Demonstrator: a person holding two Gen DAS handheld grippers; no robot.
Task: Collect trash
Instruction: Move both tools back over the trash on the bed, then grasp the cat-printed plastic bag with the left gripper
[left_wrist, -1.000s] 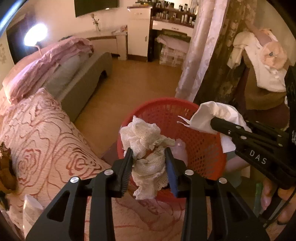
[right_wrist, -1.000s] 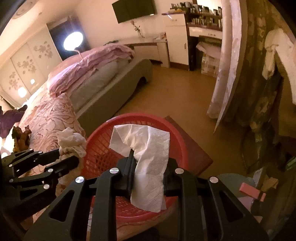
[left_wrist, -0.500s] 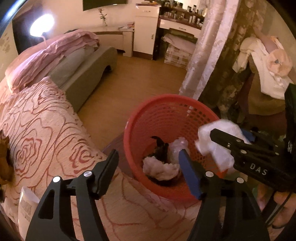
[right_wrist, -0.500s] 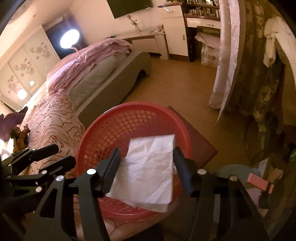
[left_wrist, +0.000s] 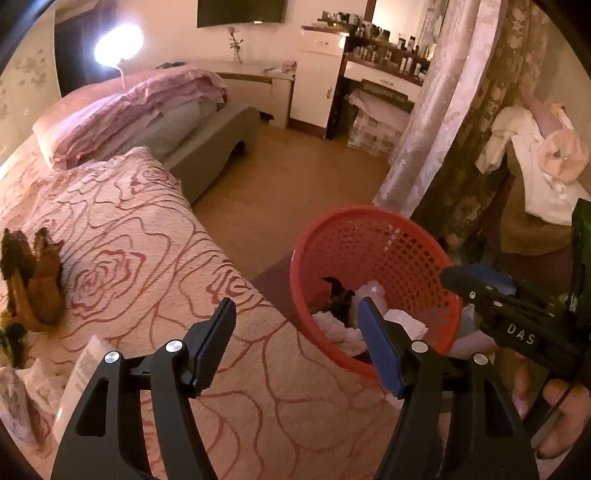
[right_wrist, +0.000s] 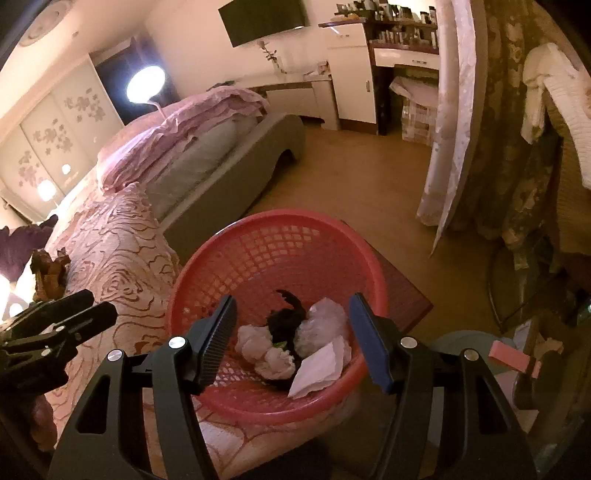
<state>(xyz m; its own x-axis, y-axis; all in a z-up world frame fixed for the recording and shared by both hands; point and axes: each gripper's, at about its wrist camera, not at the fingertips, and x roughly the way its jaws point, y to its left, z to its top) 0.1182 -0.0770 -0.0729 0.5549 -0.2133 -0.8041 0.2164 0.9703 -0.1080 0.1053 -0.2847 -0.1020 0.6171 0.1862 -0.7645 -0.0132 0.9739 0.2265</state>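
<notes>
Two hand-held grippers empty over the basket; both loads dropped.

Left hand-held gripper (left_wrist: 295, 347) and right hand-held gripper (right_wrist: 291, 339) have just been opening, jaws apart, nothing between them. Cloth wad (right_wrist: 266, 349) and tissue (right_wrist: 319, 367) lie in the red basket (right_wrist: 221, 258); a second ago each was pinched above it. Risk: basket sits at the bed (left_wrist: 122, 236) edge, so a bump could tip it. More litter (left_wrist: 79, 373) waits on the bed.
</notes>
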